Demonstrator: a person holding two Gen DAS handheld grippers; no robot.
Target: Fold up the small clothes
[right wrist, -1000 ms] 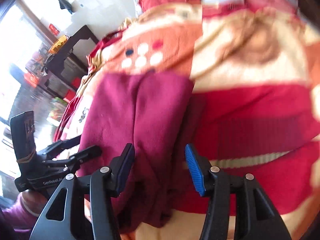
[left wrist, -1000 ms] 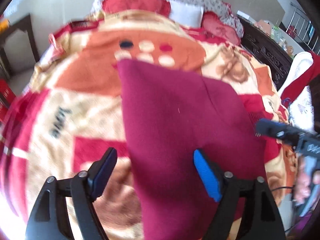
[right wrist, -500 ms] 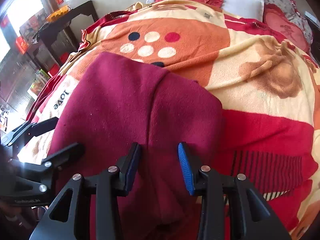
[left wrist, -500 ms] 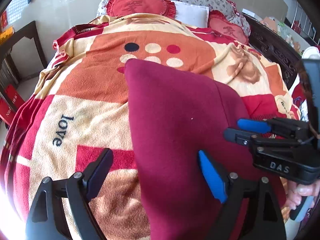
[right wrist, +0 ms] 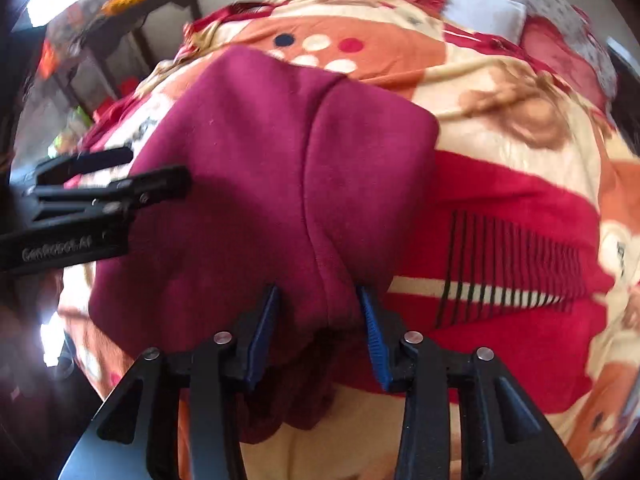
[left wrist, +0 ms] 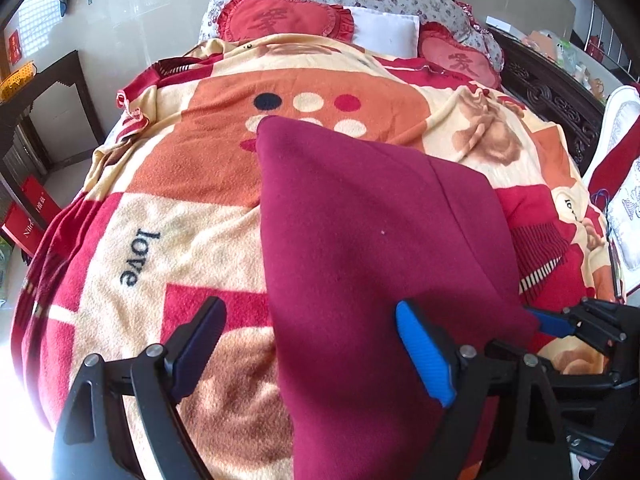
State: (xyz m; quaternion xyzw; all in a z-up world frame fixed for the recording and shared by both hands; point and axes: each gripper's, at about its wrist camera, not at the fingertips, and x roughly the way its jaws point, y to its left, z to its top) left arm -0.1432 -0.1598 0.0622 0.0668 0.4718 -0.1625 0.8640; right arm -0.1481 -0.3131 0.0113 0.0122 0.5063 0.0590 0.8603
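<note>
Gripping stage: your right claw [right wrist: 318, 324] straddles the maroon garment's [right wrist: 280, 168] bunched near edge at lower centre, jaws opening slightly; left claw [left wrist: 308, 344] spread wide over its left edge on the bed [left wrist: 192, 208]. Next, clamp both, lift, fold

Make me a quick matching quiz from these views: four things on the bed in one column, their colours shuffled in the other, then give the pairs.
Things:
1. garment
2. heart cushion
3. plain pillow
4. word "love" on the blanket

Colours:
A. white
B. dark lettering
C. maroon
D. red with a frill

Pairs: 1-C, 2-D, 3-A, 4-B
</note>
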